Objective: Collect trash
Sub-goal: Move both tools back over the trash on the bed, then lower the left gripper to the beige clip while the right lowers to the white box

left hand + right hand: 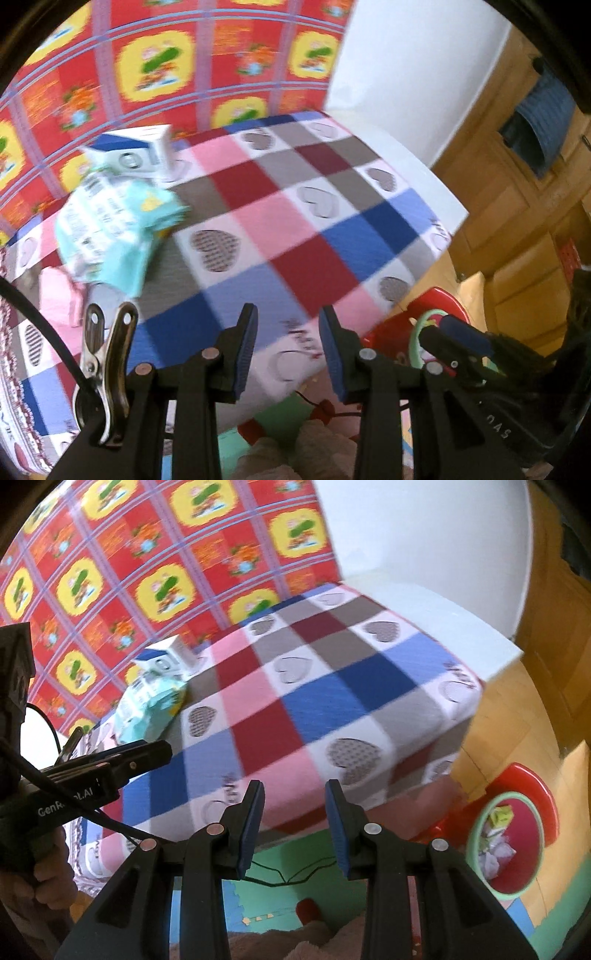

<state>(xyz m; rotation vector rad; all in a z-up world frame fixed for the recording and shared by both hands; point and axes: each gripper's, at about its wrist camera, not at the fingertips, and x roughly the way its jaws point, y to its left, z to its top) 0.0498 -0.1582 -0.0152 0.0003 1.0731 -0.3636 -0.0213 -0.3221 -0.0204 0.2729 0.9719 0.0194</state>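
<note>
Both tools are free: the left gripper (288, 347) and the right gripper (294, 825) each stand with blue-padded jaws parted wide and nothing between them, hovering over the near edge of the table (506, 653), which a checked cloth (303, 709) with grey hearts covers. The trash left to collect sits at the table's far left corner against the red-and-yellow wall covering (110, 572): a crumpled mint-green wrapper (118, 225), soft and creased with printed text, and just behind it, apparently touching, a small white-and-blue carton (136, 149), boxy with a round cap, though motion blur makes its exact pose hard to read. The sensible approach is to take the wrapper first with the left gripper, closing on its thick bunched middle rather than a thin flap, since thin film would slip off the pads; the carton wants a square squeeze across flat sides, gently, as it may crush. The bin (509, 834), a green-rimmed round tub already holding scrunched paper, sits on a red stool (546, 794) beyond the table's near right corner.
</note>
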